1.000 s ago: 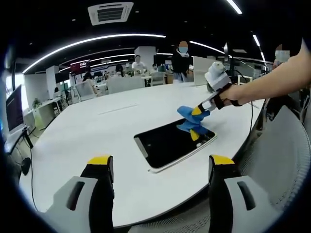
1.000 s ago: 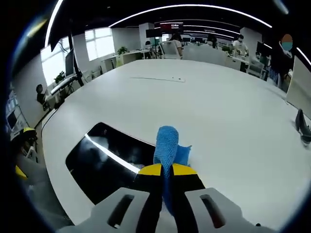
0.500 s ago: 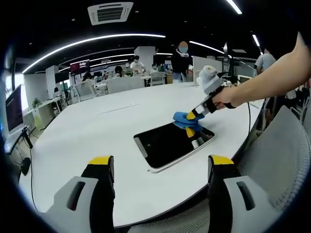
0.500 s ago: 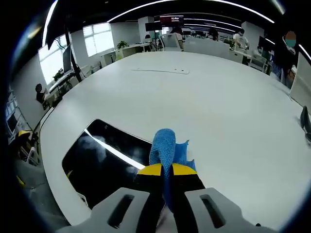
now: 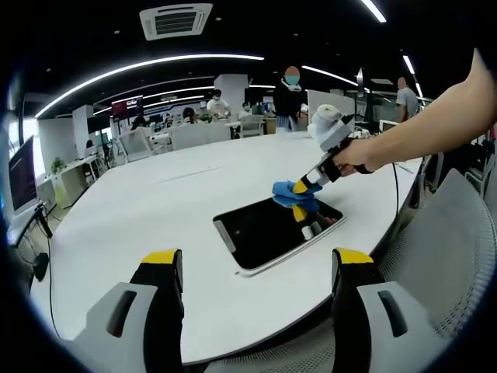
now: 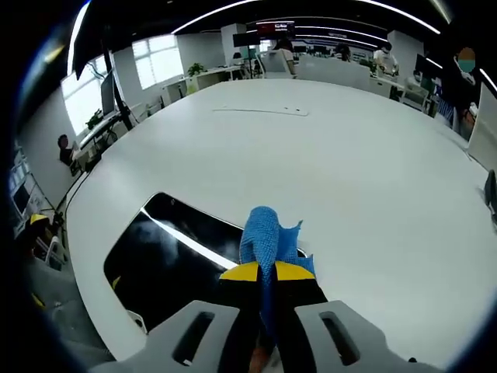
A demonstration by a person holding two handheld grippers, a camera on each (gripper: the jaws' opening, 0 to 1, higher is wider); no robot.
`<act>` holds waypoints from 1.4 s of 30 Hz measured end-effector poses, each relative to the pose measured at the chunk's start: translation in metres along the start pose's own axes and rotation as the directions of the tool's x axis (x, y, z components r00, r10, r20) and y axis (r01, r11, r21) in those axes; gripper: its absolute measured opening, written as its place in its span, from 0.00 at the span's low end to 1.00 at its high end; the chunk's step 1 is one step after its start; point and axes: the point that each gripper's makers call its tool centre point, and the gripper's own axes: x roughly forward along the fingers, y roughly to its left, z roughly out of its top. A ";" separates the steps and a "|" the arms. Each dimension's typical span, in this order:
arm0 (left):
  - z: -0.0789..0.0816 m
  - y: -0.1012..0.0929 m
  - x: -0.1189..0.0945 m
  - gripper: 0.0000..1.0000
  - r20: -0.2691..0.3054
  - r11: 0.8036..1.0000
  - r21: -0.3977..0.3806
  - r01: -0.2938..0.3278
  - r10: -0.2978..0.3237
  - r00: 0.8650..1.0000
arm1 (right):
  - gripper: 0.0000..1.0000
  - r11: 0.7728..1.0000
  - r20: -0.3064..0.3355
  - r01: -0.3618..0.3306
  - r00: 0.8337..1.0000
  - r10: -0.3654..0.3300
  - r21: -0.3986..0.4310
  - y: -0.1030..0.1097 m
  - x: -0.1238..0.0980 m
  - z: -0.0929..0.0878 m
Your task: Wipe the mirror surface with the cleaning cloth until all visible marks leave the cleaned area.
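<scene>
Right gripper has its 2 yellow-tipped jaws pinched tight on the blue cleaning cloth, which bunches up ahead of the tips and presses down on the mirror. Seen from the left gripper view, the same right gripper reaches in from the right, held by a person's hand, with the cleaning cloth touching the far end of the mirror. That mirror is a dark rectangle with a pale frame, lying flat on the white table near its front edge, toward the right side. In the right gripper view a bright streak of reflected ceiling light crosses the glass, and a hazy patch shows on the dark surface to the left of the cloth.

Left gripper hangs above the table's near edge with its 2 jaws spread wide and nothing between them, well apart from the mirror. A grey mesh chair sits at the table's right edge. Several people stand beyond the far edge.
</scene>
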 end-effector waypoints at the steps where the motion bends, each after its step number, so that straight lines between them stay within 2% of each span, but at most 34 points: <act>1: 0.000 0.000 0.000 0.76 0.000 1.000 0.000 0.000 0.000 1.000 | 0.00 1.000 0.000 -0.001 1.000 0.001 -0.005 0.004 0.001 0.001; 6: 0.000 0.000 0.000 0.76 -0.002 1.000 0.000 0.000 0.000 1.000 | 0.00 0.999 -0.002 -0.028 1.000 0.028 -0.033 0.027 0.011 0.009; 8: 0.000 0.000 0.000 0.76 -0.002 1.000 0.000 0.000 0.000 1.000 | 0.00 0.999 -0.004 -0.043 0.999 0.042 -0.034 0.025 0.015 0.011; 9: 0.000 0.000 0.000 0.76 -0.002 1.000 0.000 0.000 0.000 1.000 | 0.00 0.998 -0.005 -0.051 0.999 0.051 -0.049 0.035 0.019 0.014; 16: 0.000 0.000 0.000 0.76 -0.001 1.000 0.001 0.001 -0.001 1.000 | 0.00 0.992 -0.009 -0.095 0.995 0.095 -0.077 0.062 0.036 0.026; 33: 0.000 0.000 0.002 0.76 0.002 1.000 0.001 0.004 -0.004 1.000 | 0.00 0.977 -0.021 -0.178 0.984 0.177 -0.122 0.118 0.068 0.047; 42: -0.001 0.000 0.002 0.75 0.002 1.000 0.001 0.004 -0.004 1.000 | 0.00 0.964 -0.044 -0.190 0.982 0.185 -0.184 0.130 0.073 0.048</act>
